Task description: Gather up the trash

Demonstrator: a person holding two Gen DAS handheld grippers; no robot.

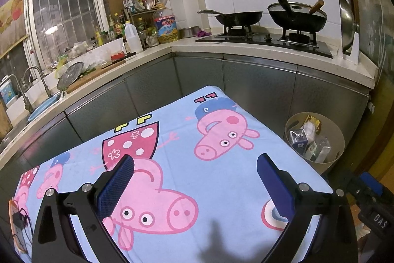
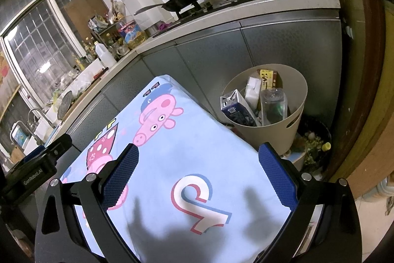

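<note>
My left gripper [image 1: 195,164] and right gripper [image 2: 198,154] are hovering released.
Cartoon cloth [image 2: 197,164] is lying beneath both fingers; the filled trash bin [image 2: 294,122] is sitting beyond my right fingers.

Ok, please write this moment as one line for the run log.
left gripper: open, empty | right gripper: open, empty | both over cartoon tablecloth | beige trash bin: holds carton, bottle, boxes

A cartoon-pig tablecloth [image 1: 187,164] covers the table; two black woks [image 1: 236,16] sit on the stove [image 1: 266,40].
</note>
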